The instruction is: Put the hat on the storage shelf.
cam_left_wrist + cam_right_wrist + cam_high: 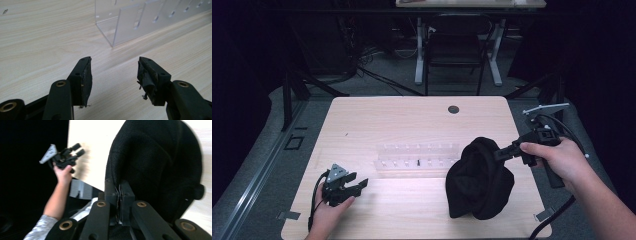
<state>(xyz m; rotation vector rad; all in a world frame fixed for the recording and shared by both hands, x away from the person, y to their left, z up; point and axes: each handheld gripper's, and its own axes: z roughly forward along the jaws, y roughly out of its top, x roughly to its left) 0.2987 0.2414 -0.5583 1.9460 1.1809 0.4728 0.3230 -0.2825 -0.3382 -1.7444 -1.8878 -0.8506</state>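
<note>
A black knitted cloth (479, 182) hangs in a bunch over the right half of the wooden table (387, 120). My right gripper (500, 152) is shut on the cloth's upper edge, with its jaws pressed together on a thin fold (118, 185). The rest of the cloth (155, 162) drapes beyond them. Whether the cloth's lower end touches the table I cannot tell. My left gripper (360, 184) rests low at the front left of the table. Its jaws stand open (113, 67) with bare wood between them. It appears again far off in the right gripper view (78, 148).
A clear acrylic rack (417, 155) with slots stands mid-table between the grippers, its near corner (112, 42) just ahead of the left jaws. A round cable hole (453, 109) sits near the far edge. A chair (457, 45) and desk legs stand beyond the table.
</note>
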